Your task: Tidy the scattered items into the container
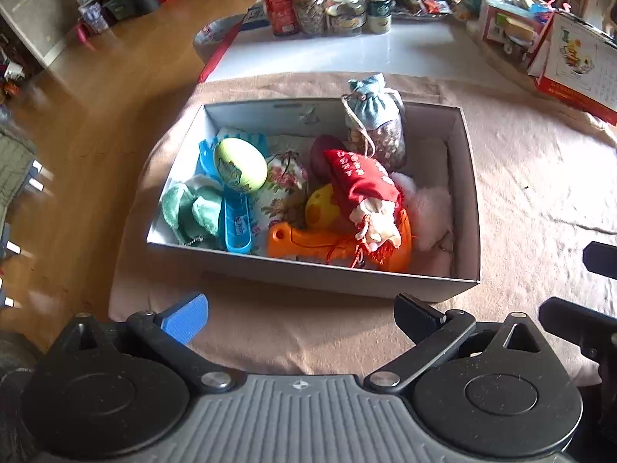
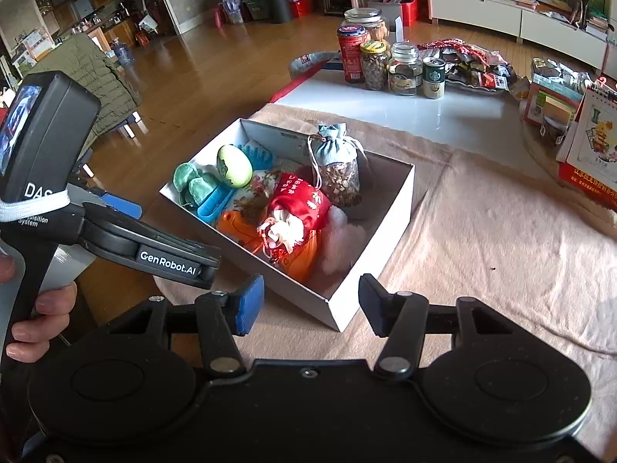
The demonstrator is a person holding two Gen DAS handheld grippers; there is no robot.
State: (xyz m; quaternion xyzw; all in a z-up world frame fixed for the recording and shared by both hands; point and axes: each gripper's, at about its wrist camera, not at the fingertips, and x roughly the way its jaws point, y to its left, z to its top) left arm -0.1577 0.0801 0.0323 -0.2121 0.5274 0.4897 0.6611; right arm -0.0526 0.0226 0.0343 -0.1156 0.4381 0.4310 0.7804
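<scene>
A white cardboard box [image 1: 327, 281] sits on a beige cloth and holds several items: a green-yellow egg [image 1: 240, 164], a blue scoop [image 1: 234, 227], an orange scoop [image 1: 308, 245], a red drawstring pouch [image 1: 364, 185], a blue-topped sachet [image 1: 376, 123], a floral pouch [image 1: 283, 185] and green cloth [image 1: 189, 208]. The box also shows in the right wrist view [image 2: 370, 254]. My left gripper [image 1: 300, 314] is open and empty, just in front of the box's near wall. My right gripper [image 2: 310, 303] is open and empty at the box's near corner.
Jars and cans [image 2: 385, 65] stand on the white tabletop beyond the cloth [image 2: 501, 231]. Snack packets [image 2: 474, 61] and printed boxes [image 2: 590, 146] lie at the right. The left gripper body [image 2: 77, 208] is at the left of the right wrist view. Wooden floor lies to the left.
</scene>
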